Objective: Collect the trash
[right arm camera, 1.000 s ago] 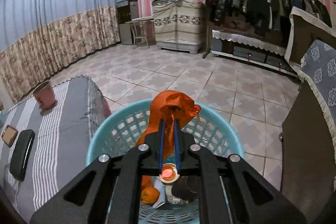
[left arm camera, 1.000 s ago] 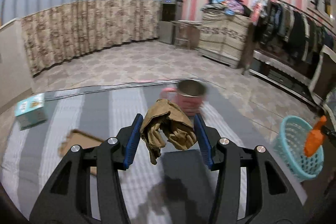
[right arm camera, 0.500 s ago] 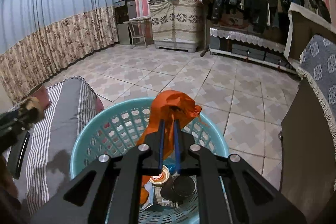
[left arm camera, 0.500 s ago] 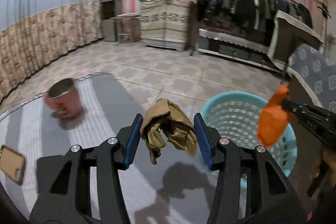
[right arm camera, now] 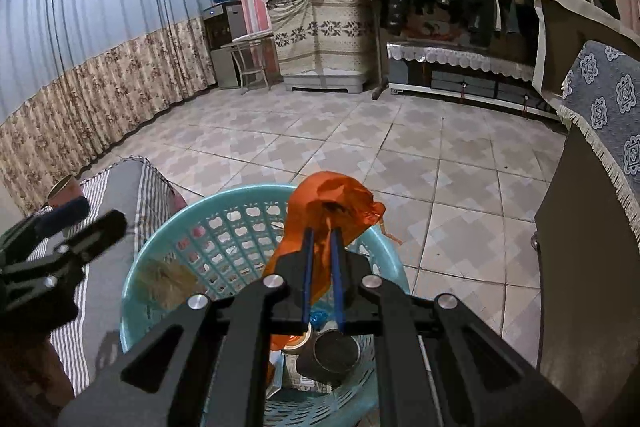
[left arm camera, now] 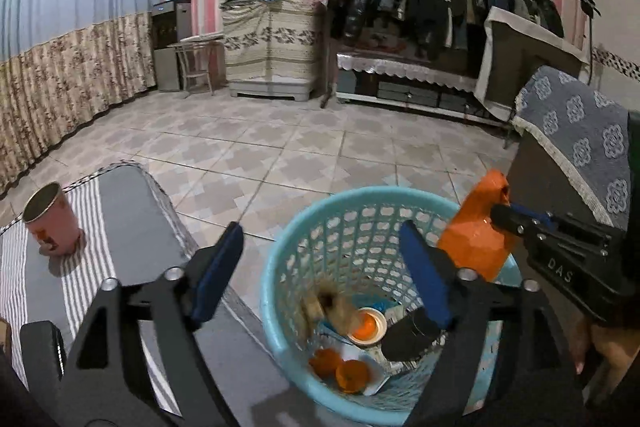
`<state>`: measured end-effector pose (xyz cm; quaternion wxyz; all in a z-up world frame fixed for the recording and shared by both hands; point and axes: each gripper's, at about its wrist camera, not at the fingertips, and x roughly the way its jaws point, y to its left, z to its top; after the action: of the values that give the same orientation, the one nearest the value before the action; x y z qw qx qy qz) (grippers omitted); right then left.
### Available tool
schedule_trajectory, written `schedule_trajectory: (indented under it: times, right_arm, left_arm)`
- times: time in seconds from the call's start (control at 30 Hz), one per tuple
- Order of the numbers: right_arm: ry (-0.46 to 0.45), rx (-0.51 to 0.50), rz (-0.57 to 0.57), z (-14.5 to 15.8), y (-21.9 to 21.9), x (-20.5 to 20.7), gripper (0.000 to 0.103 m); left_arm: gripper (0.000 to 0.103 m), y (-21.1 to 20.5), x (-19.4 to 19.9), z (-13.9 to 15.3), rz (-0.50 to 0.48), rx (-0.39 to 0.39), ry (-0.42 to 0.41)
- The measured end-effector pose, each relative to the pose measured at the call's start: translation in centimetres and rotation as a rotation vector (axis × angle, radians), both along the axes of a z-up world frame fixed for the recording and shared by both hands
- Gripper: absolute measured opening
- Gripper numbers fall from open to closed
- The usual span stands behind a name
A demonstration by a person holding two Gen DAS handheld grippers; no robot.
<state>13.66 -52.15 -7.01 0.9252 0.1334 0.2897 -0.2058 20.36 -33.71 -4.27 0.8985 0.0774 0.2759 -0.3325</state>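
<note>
1. The brown wad point(left arm camera: 320, 303) is dropping, blurred, inside the basket point(left arm camera: 280, 267), against its near wall and above the cups point(left arm camera: 366, 325) and orange peels point(left arm camera: 340, 371) at the bottom.
2. The left claw point(left arm camera: 320, 259) is hanging wide over the basket's left rim; its jaws have just been opening and nothing is between them now.
3. The right claw point(right arm camera: 320, 243) is pinching the orange wrapper point(right arm camera: 332, 203) tight between narrow jaws, holding it above the basket's far-right rim.
4. The wrapper is sitting close to the rim rather than over the middle, so I judge a release here risks it catching the edge or drifting to the tiled floor point(right arm camera: 400, 147); light film floats.
5. The two claws are crowding the same opening, so a careless pull-back may be knocking the basket, which looks light and stands just beside the striped table point(left arm camera: 120, 227).
6. The pink tin point(left arm camera: 50, 221) is standing upright on that table, well apart from the basket; whether it counts as trash I cannot tell.
</note>
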Motion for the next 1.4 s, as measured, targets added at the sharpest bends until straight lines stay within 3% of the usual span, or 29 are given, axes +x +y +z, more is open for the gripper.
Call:
schedule_trajectory:
  times: [0.2, 0.47, 0.7, 0.73, 0.9, 1.07, 1.23, 1.4]
  right_arm:
    - [0.014, -0.009, 0.022, 0.0, 0.8, 0.6, 0.009]
    - [0.081, -0.028, 0.067, -0.8, 2.6, 2.3, 0.013]
    - [0.084, -0.006, 0.079, -1.6, 3.5, 3.0, 0.082]
    - [0.082, -0.009, 0.075, -1.6, 3.7, 3.0, 0.088]
    - [0.093, -0.027, 0.053, -2.0, 4.6, 2.6, 0.098]
    - [0.055, -0.065, 0.054, -0.6, 6.3, 1.6, 0.098]
    - [-0.012, -0.029, 0.160, 1.6, 9.9, 0.8, 0.098]
    - [-0.084, -0.013, 0.308, 3.1, 16.4, -0.7, 0.098]
  left_arm:
    - [0.098, 3.7, 0.3, 0.7, 0.124, 0.033, -0.034]
    - [0.098, 8.6, -0.1, 2.0, 0.229, 0.068, -0.068]
    - [0.098, 13.4, -1.3, 3.0, 0.302, 0.064, -0.100]
    - [0.098, 14.3, -1.4, 3.2, 0.316, 0.062, -0.098]
    - [0.098, 17.8, -2.1, 3.7, 0.376, 0.042, -0.095]
    - [0.098, 21.7, -3.4, 4.5, 0.432, 0.023, -0.087]
    - [0.098, 25.4, -5.3, 4.6, 0.479, -0.002, -0.082]
    - [0.098, 28.6, -7.4, 4.4, 0.537, 0.034, -0.100]
